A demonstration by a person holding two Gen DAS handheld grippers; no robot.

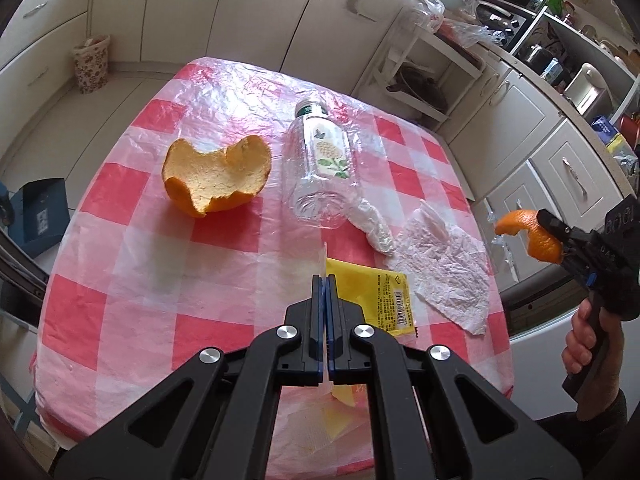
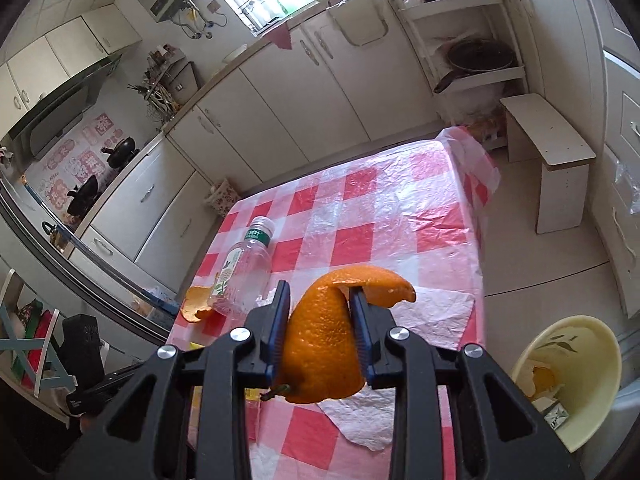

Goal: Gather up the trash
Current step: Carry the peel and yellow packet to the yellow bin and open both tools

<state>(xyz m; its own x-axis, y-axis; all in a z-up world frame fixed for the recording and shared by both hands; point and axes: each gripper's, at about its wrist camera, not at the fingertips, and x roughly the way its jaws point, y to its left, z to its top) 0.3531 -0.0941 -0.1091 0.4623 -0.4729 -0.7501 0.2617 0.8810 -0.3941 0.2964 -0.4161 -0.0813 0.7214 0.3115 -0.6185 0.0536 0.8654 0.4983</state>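
My right hand-held gripper (image 2: pixel 320 332) is clamped on a piece of orange peel (image 2: pixel 324 344). The two blue pads press its sides, and the pointed top curls over the right pad toward 2 o'clock. In the left view this piece hangs off the surface's edge, at about 3 o'clock. The yellow bin (image 2: pixel 576 384) stands on the floor at 4 o'clock in the right view, with some trash already inside.

My left hand-held gripper (image 1: pixel 324 300) has its fingers pressed together on the thin edge of a yellow wrapper (image 1: pixel 372 300), which spreads to the right of the fingers and also shows below them.

I think the peel is the first risk. It is curved and bends easily, and only its middle is pinched, so a quick swing toward the bin could let it slide down or turn between the pads. If I release it too early, it may hit the bin's rim and land on the floor.

The wrapper is held by a narrow strip. A pull could tear it or slip it out.

On the red checked surface (image 1: pixel 140 200) the large peel (image 1: pixel 216 176) lies at 10 o'clock, the empty bottle (image 1: pixel 320 160) at 12 o'clock and the crumpled tissue (image 1: pixel 448 268) at 2 o'clock. The bottle lies on its side and touches a white plastic scrap, so a careless pass could roll it.
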